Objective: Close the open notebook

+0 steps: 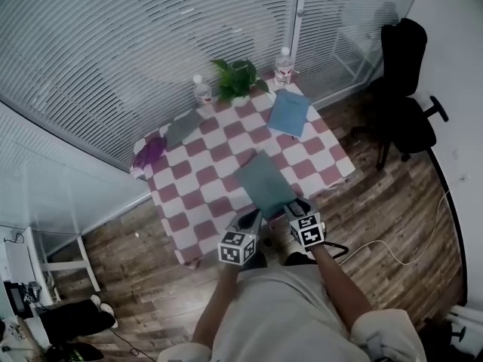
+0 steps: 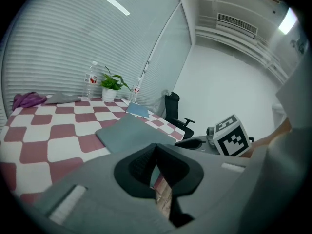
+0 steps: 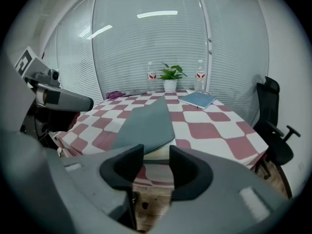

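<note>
At the near edge of the table (image 1: 211,157), right in front of the person, the grey-green notebook (image 1: 264,181) is lying with its cover down over the pages. It is looking closed or very nearly so, though I cannot tell whether the cover is sitting fully flat. The right claw (image 3: 156,162) is hovering just short of the notebook's near edge, its jaws standing apart with nothing pressed between them. The left claw (image 2: 156,156) is hanging near the same edge with its jaws together and nothing between them.

Several things are looking risky from here:

- **Dragging it off:** the notebook is resting close to the table's edge, so any pull toward the person is risking sending it over onto the wooden floor (image 1: 136,277).
- **Reopening it:** if the right claw's parted jaws are going in low, one could be sliding under the cover and lifting it again.
- **Springing up:** a cover that is not being pressed flat may be rising slightly by itself.
- **Snagging the cloth:** the checked cloth (image 1: 179,221) is hanging loose over the edge. A claw catching it would be tugging the whole cloth, disturbing the blue folder (image 1: 289,111), the plant (image 1: 235,78) and the bottles (image 1: 284,65) at the far end.
</note>
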